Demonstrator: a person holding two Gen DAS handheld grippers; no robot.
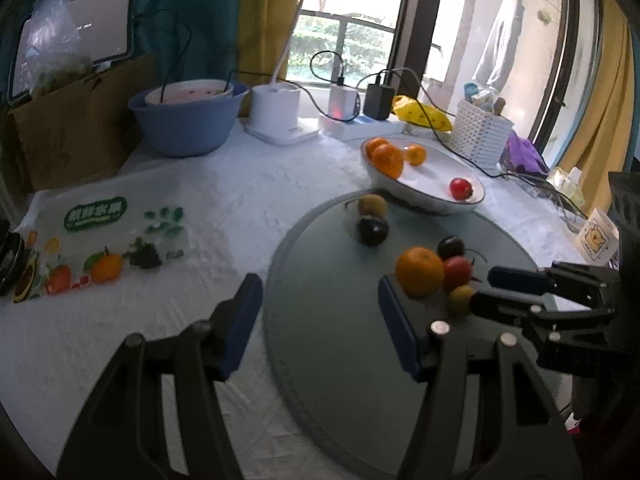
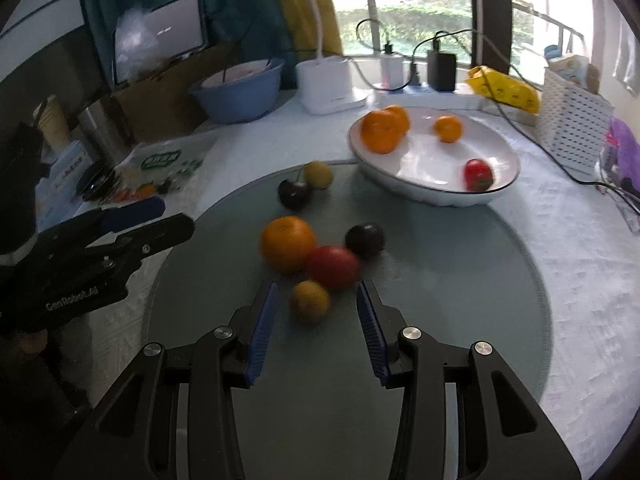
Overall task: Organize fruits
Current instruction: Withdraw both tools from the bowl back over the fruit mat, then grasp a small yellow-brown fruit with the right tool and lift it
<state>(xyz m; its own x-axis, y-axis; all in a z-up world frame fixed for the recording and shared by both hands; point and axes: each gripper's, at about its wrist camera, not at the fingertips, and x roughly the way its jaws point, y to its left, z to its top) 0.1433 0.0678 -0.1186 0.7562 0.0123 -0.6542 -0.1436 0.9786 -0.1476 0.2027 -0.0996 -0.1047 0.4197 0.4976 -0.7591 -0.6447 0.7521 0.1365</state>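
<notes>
Left gripper point(image 1: 320, 312): jaws standing well apart over the near edge of the round glass turntable point(image 2: 460, 320), holding nothing.
Right gripper point(image 2: 316, 312): jaws part open, a small yellow fruit point(image 2: 309, 301) just ahead between the blue pads point(image 2: 262, 332), not pinched.
Cluster on turntable: orange point(image 2: 288, 243), red fruit point(image 2: 333, 266), dark plum point(image 2: 365, 240) touching or nearly so.
Farther pair: dark cherry point(image 2: 294, 194) beside a yellow-green fruit point(image 2: 318, 175).
White bowl point(image 2: 420, 188): oranges point(image 2: 382, 128) and one red fruit point(image 2: 478, 175) inside.
</notes>
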